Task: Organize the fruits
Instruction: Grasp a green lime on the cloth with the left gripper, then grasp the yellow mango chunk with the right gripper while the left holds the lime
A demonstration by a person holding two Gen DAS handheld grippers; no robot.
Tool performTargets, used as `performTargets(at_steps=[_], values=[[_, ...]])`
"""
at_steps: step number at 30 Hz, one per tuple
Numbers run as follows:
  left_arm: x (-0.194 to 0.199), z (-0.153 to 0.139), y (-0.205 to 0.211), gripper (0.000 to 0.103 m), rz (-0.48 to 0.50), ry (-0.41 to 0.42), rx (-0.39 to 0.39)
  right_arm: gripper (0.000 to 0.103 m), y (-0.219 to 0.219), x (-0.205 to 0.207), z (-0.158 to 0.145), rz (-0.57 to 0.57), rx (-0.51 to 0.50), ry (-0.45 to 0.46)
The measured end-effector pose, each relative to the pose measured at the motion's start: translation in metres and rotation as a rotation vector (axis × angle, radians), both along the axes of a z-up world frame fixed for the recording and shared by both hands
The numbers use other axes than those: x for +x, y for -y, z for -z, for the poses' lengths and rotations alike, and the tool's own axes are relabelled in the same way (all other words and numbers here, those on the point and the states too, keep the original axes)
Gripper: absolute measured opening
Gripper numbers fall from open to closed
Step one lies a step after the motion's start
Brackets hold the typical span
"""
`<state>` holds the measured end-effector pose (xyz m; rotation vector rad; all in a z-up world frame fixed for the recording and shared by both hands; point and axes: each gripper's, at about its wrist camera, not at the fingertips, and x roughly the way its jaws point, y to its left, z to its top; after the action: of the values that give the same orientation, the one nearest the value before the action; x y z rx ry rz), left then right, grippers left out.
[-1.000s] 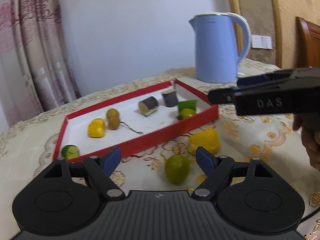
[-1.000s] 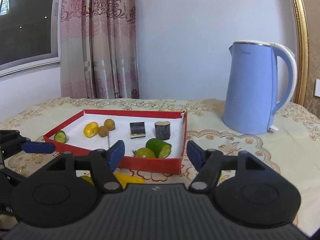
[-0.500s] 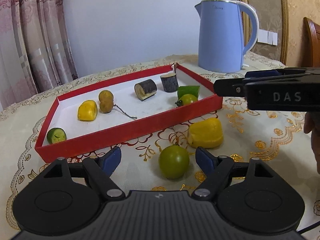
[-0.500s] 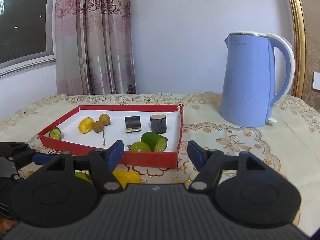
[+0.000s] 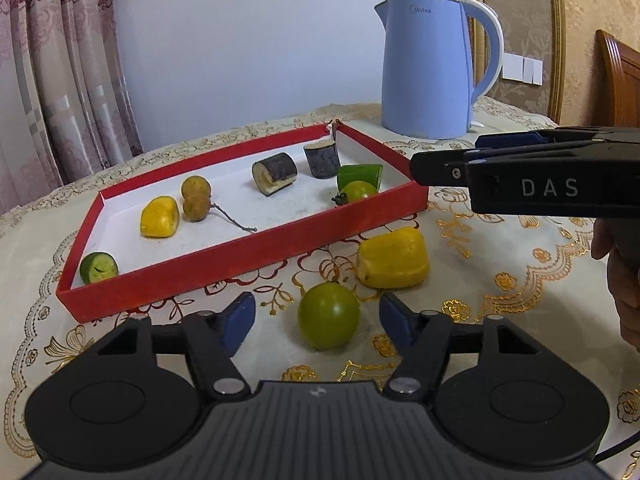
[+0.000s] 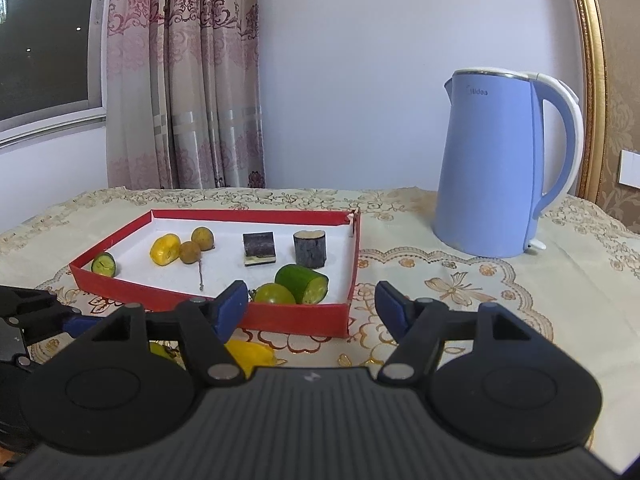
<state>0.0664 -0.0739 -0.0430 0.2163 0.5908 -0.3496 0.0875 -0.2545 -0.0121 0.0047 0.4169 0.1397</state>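
Observation:
A red-walled tray [image 5: 248, 258] with a white floor holds several fruit pieces: a yellow piece [image 5: 159, 217], two brown longans [image 5: 196, 198], two dark cane pieces [image 5: 275, 173], a green cucumber piece [image 5: 359, 175] and a green tomato [image 5: 357, 191]. On the cloth in front of the tray lie a green round fruit [image 5: 329, 315] and a yellow piece [image 5: 393, 258]. My left gripper [image 5: 317, 318] is open, its jaws on either side of the green round fruit. My right gripper [image 6: 312, 308] is open and empty in front of the tray [image 6: 296, 315]; it also shows from the side in the left wrist view [image 5: 440, 162].
A blue electric kettle [image 6: 496, 164] stands behind the tray at the right. The table has a cream embroidered cloth [image 6: 460, 292]. Curtains [image 6: 184, 76] and a wall lie behind. A wooden chair back [image 5: 618, 76] is at far right.
My left gripper has moved forward and lower, so the green round fruit now sits between its open jaws. My right gripper has edged a little closer to the tray.

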Motion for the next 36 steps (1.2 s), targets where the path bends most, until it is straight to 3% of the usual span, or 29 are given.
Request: performTargets(at_steps=[6, 13, 22, 31, 36], values=[[-0.001, 0.002, 0.001, 0.061, 0.008, -0.007, 0.008, 0.068, -0.001, -0.001, -0.001, -0.009, -0.008, 0.002], [0.004, 0.004, -0.002, 0.032, 0.02, -0.054, -0.033, 0.068, -0.001, -0.003, -0.003, -0.011, -0.01, 0.01], [0.003, -0.001, -0.011, 0.032, -0.017, -0.042, -0.066, 0.068, 0.0, 0.0, -0.001, -0.025, -0.014, -0.033], [0.005, -0.025, -0.038, 0.032, -0.198, 0.099, -0.036, 0.067, -0.033, 0.001, 0.015, -0.187, -0.129, -0.095], [0.0, -0.034, -0.042, 0.032, -0.221, 0.158, -0.02, 0.06, -0.038, 0.013, 0.026, -0.185, -0.135, -0.173]])
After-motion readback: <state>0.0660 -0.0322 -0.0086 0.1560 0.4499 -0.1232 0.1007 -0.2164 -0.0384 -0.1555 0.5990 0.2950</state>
